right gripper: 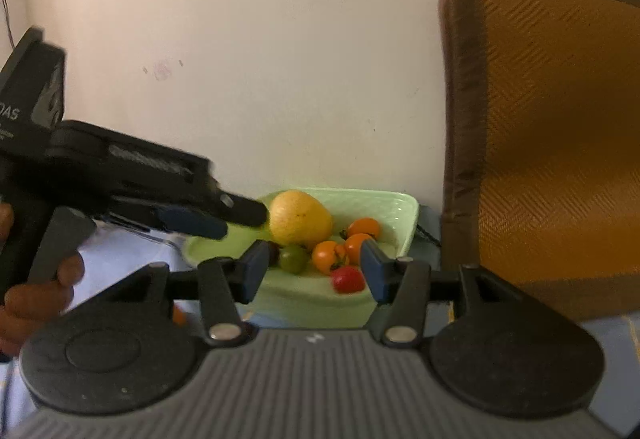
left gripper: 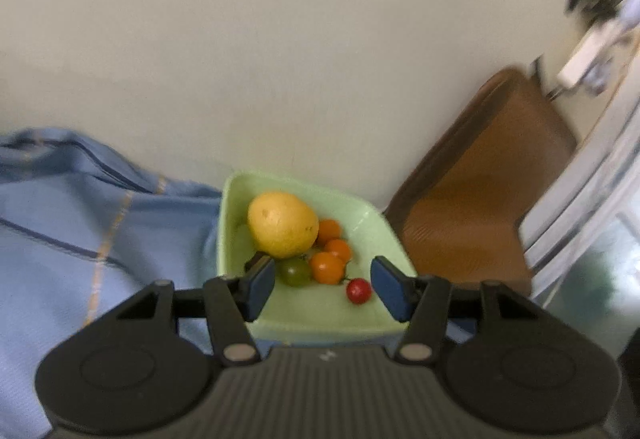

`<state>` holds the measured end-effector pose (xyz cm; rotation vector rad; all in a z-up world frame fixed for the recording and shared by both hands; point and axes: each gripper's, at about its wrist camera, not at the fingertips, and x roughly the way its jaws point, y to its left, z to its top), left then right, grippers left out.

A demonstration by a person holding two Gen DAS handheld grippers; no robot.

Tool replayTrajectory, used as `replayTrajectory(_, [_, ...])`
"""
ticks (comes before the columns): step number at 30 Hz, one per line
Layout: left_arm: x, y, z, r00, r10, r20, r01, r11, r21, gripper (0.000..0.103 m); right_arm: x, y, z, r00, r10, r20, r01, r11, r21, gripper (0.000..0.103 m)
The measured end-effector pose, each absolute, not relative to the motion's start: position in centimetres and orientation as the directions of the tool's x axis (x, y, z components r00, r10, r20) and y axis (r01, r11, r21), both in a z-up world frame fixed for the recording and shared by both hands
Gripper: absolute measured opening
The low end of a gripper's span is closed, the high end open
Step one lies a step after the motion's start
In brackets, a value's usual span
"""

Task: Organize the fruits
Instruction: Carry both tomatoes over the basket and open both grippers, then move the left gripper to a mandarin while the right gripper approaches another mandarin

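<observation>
Though blurred at upper right, the left wrist view showed a brown chair (left gripper: pixel 480 199), blue cloth (left gripper: pixel 80 231) and pale wall; the left gripper (left gripper: pixel 322 285) hung released before the green dish (left gripper: pixel 360 315) of fruit. From the right wrist, the right gripper (right gripper: pixel 314 269) gaped empty, framing the red tomato (right gripper: pixel 347 279).

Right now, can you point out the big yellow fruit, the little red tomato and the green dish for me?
yellow fruit (left gripper: pixel 282 223), left wrist view, middle of its skin.
red tomato (left gripper: pixel 358 291), left wrist view, its centre.
green dish (right gripper: pixel 404 215), right wrist view, bare inner wall near the right rim.
</observation>
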<state>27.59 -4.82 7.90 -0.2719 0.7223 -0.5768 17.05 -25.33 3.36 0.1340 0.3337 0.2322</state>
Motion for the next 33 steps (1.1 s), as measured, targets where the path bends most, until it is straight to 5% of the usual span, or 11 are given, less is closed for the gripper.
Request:
replayTrajectory(6, [19.7, 1.7, 8.2, 0.712, -0.503, -0.490, 0.352, 0.860, -0.370, 0.054, 11.3, -25.4, 1.8, 0.881, 0.308, -0.360, -0.235, 0.944, 0.232, 0.053])
replayTrajectory(13, [13.1, 4.6, 3.8, 0.773, -0.344, -0.533, 0.229, 0.935, -0.273, 0.054, 6.0, -23.6, -0.4, 0.851, 0.339, -0.400, -0.248, 0.932, 0.263, 0.039])
replayTrajectory(23, [14.8, 1.5, 1.9, 0.781, -0.299, -0.548, 0.287, 0.952, -0.111, 0.058, 7.1, -18.5, -0.3, 0.874, 0.254, -0.413, -0.283, 0.959, -0.009, 0.033])
replayTrajectory(28, [15.9, 1.2, 1.2, 0.769, -0.300, -0.565, 0.287, 0.951, -0.114, 0.060, 9.2, -17.3, -0.8, 0.873, 0.219, -0.435, -0.284, 0.955, -0.090, 0.043])
replayTrajectory(30, [16.1, 1.1, 1.1, 0.765, -0.308, -0.566, 0.289, 0.949, -0.126, 0.058, 9.9, -17.1, -1.1, 0.866, 0.212, -0.452, -0.286, 0.953, -0.101, 0.045])
replayTrajectory(32, [15.9, 1.0, 1.1, 0.759, -0.338, -0.557, 0.315, 0.938, -0.141, 0.042, 10.1, -17.0, -1.1, 0.864, 0.216, -0.456, -0.292, 0.951, -0.103, 0.044])
replayTrajectory(33, [15.7, 0.8, 1.1, 0.761, -0.337, -0.554, 0.318, 0.939, -0.134, 0.041, 10.0, -16.9, -1.0, 0.863, 0.216, -0.457, -0.297, 0.949, -0.110, 0.039])
